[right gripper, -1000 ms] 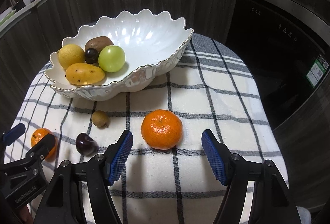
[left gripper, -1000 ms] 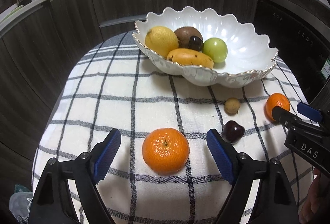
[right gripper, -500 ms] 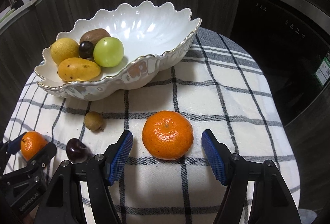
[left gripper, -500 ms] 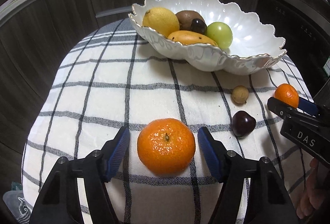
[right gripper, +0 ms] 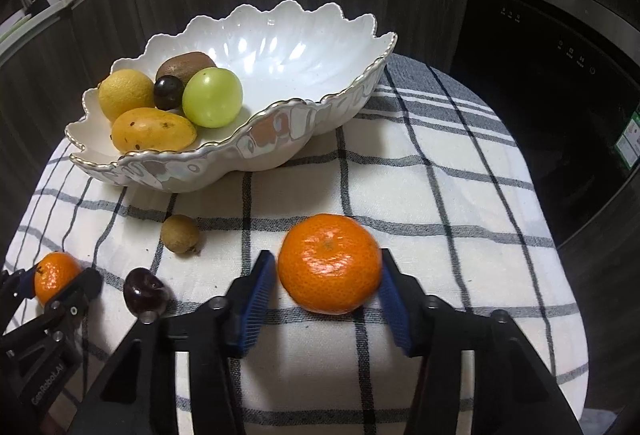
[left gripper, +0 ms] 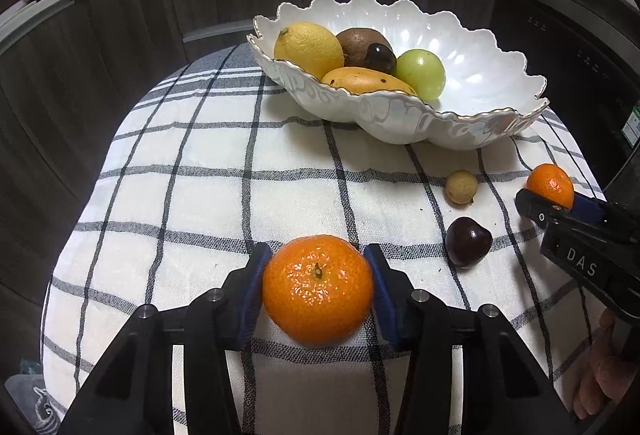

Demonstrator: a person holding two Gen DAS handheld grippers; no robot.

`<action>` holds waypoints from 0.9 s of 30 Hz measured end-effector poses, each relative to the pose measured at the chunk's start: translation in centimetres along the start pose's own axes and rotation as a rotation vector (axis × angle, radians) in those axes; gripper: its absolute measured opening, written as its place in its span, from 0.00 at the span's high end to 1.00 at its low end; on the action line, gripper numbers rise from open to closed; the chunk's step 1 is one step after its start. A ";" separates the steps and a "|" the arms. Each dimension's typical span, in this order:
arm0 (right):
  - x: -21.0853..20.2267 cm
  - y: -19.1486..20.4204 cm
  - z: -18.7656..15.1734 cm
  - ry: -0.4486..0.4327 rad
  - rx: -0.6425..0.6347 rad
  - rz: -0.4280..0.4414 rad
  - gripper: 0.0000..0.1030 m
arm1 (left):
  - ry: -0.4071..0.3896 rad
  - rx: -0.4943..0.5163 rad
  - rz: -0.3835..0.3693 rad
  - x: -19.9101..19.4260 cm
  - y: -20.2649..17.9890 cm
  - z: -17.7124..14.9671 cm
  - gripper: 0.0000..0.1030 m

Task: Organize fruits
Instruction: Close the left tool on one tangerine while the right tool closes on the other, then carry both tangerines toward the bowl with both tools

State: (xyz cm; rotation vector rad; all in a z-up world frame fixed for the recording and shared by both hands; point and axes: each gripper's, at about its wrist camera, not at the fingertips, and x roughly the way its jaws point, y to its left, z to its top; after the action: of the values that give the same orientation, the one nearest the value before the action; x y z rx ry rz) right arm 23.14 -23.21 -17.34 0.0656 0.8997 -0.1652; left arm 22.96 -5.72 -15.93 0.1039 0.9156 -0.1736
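Two mandarins lie on a checked cloth. My left gripper is closing its jaws on the left mandarin, and both blue pads touch its sides. My right gripper is closing its jaws too, the pads against the right mandarin. A dark cherry and a small brown longan lie loose between the two grippers. Behind them stands a white scalloped bowl holding a lemon, a kiwi, a dark cherry, a green fruit and a mango.
The cloth covers a small round table whose edges drop away on all sides. Dark wood cabinet fronts curve behind it, and a black appliance stands to the right. A hand shows at the lower right of the left wrist view.
Both pairs of jaws have narrowed from wide open to against their mandarins. Each mandarin now sits closer and between the pads. The bowl and loose fruits have not moved.
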 end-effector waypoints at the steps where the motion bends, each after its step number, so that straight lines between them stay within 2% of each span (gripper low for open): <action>1: -0.1 0.0 -0.1 0.000 0.002 0.002 0.54 | 0.000 0.001 0.001 -0.1 0.0 0.0 0.55; 27: -4.6 0.1 0.5 -0.076 -0.012 0.013 0.56 | -0.078 0.012 0.011 -4.3 0.1 0.9 0.55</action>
State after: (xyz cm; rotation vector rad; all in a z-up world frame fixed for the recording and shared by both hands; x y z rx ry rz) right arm 20.75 -22.65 -13.45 0.0539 0.8240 -0.1495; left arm 21.14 -5.29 -12.00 0.1125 0.8359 -0.1721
